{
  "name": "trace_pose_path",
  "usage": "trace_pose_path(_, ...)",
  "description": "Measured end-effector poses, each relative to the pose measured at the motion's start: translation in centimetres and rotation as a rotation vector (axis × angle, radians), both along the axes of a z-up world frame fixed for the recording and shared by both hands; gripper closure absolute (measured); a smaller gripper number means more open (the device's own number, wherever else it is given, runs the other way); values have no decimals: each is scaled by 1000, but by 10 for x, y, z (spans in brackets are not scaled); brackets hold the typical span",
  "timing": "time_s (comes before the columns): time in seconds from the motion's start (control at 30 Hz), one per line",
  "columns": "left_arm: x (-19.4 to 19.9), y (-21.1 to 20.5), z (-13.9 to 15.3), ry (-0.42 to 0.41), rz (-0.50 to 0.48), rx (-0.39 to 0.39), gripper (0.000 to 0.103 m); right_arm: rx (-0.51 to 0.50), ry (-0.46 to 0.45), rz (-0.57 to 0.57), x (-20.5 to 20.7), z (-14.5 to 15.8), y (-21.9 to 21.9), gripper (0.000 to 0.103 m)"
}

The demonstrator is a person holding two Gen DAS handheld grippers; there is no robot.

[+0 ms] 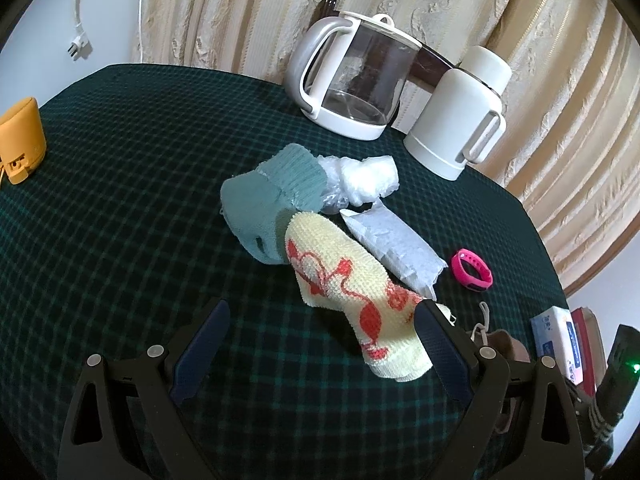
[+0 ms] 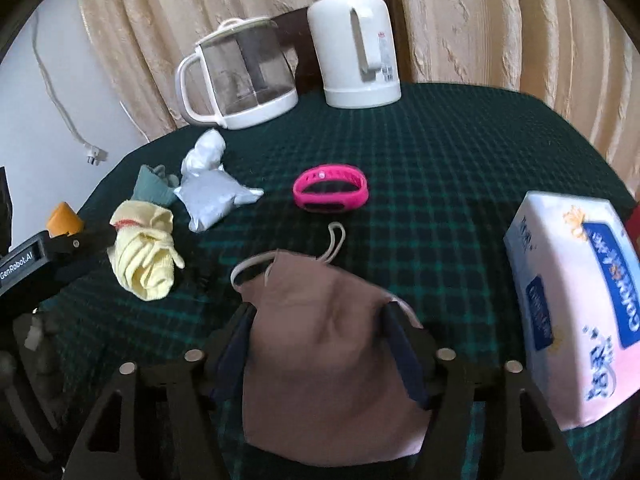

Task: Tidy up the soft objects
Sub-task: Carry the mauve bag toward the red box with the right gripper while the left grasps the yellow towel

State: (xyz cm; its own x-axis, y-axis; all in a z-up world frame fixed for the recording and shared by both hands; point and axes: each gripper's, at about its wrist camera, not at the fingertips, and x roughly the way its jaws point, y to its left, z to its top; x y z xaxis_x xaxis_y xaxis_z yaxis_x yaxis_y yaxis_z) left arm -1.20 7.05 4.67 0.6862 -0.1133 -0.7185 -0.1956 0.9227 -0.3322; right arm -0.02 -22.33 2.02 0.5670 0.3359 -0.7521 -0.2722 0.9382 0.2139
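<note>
A brown face mask (image 2: pixel 332 360) lies on the green checked tablecloth (image 2: pixel 440 160), puckered between the fingers of my right gripper (image 2: pixel 319 311), whose pads press on its two sides. My left gripper (image 1: pixel 322 306) stands open just above the cloth. A yellow knitted cloth with a red pattern (image 1: pixel 344 288) lies between its fingers and touches the right one. Behind that cloth lie a teal knitted piece (image 1: pixel 272 196), a crumpled clear plastic wrap (image 1: pixel 364 180) and a grey-white packet (image 1: pixel 396 248).
A pink wristband (image 2: pixel 331 194) lies mid-table. A glass jug (image 1: pixel 352 76) and a white thermos (image 1: pixel 460 120) stand at the back by the curtain. A tissue pack (image 2: pixel 572 312) sits at the right edge and an orange object (image 1: pixel 20 140) at the far left.
</note>
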Motion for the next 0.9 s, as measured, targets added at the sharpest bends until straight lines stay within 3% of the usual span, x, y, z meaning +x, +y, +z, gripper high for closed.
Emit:
trace_pose_path(0.1,1,0,0,2,1,-1,9,3,9,0,3,2,-1,84)
trace_pose_path(0.27,0,0,0,-2,2,5,9,163,27,-27,2,19,-19,86)
trace_pose_path(0.47,0,1,1,-3,2,5,9,327,-60,-41,-11,62,-41,86)
trace_pose_path(0.57,0,0,0,-4,2,4,9,351,-111,-35,-14,71,-44,83)
trace_pose_path(0.67,-1,0,1,-8,1,1,9,294,-55,-70,-10,56,-41,83)
trace_pose_path(0.73,-2,0,2,-11,2,3,9,329,-32,-64,-11,50,-42,83)
trace_pose_path(0.9,-3,0,2,-9,8,0,9,322,-64,-31,-23,56,-40,83)
